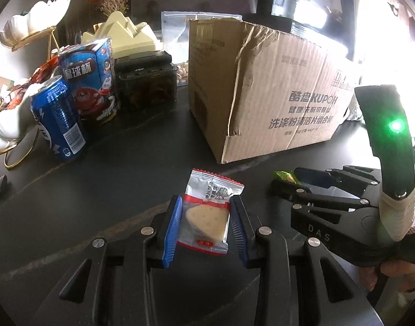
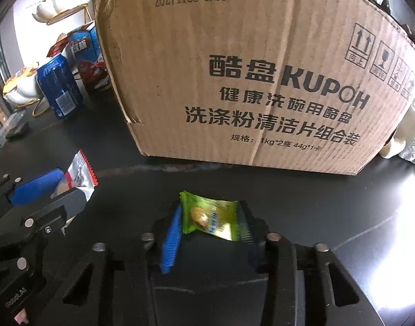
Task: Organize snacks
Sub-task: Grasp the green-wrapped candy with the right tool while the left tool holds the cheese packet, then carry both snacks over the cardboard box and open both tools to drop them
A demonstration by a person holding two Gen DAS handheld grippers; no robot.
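Note:
My left gripper (image 1: 206,212) is shut on a clear-and-red cheese snack packet (image 1: 207,214), held just above the dark table (image 1: 112,184); the packet also shows in the right wrist view (image 2: 78,175). My right gripper (image 2: 210,222) is shut on a green candy packet (image 2: 207,217); a corner of the green candy packet (image 1: 283,176) peeks out in the left wrist view. A brown cardboard box (image 1: 264,92) printed KUPOH stands behind both grippers and fills the right wrist view (image 2: 248,68).
At the left stand a blue drink can (image 1: 58,119), a blue chocolate-cup carton (image 1: 90,78), a dark lidded snack container (image 1: 146,81) and white dishes on gold stands (image 1: 33,21). A clear zip bag (image 1: 177,27) stands behind the box. A white plush thing (image 2: 406,141) lies right of the box.

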